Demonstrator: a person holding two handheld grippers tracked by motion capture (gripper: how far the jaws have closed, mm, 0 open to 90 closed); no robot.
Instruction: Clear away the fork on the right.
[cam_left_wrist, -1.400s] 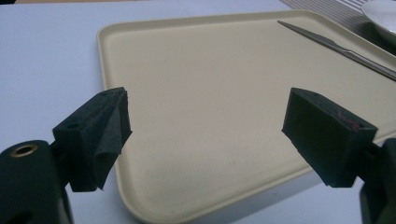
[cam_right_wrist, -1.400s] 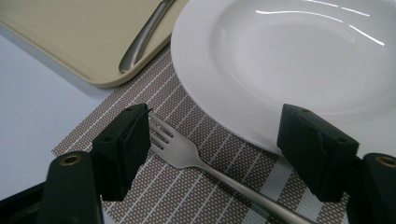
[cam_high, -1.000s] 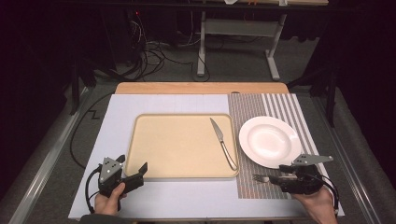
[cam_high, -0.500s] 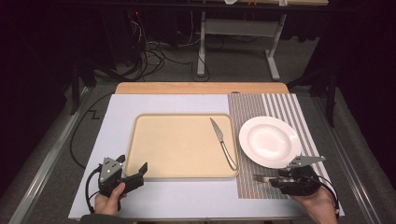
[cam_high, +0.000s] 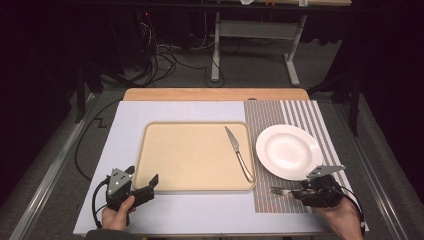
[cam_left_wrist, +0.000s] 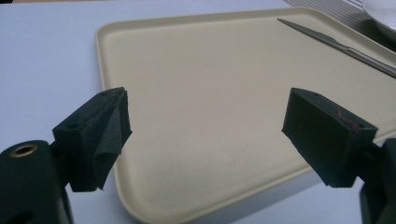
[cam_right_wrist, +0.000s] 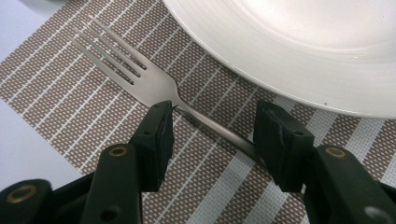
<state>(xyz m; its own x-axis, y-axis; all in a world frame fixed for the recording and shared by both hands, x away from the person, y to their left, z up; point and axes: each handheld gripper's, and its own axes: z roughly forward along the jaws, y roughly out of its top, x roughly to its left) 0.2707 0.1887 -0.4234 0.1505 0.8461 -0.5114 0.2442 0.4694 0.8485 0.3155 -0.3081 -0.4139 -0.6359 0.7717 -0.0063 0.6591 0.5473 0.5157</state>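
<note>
Steel fork (cam_right_wrist: 154, 88) lay on the striped placemat (cam_right_wrist: 56, 107) at the white plate's (cam_right_wrist: 299, 51) seven o'clock, its neck slanting between the right tongs (cam_right_wrist: 212, 135), which had just been narrowing without yet pinching and, I judged, needed squaring across the handle first.

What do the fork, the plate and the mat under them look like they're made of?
Fork: polished metal, probably steel; it mirrors light along tines and handle.
Plate: white and glossy with soft highlights, likely glazed ceramic, though hard plastic is possible.
Mat: a woven brown-and-white mesh with pale stripes, seemingly vinyl or textile; matte.
</note>
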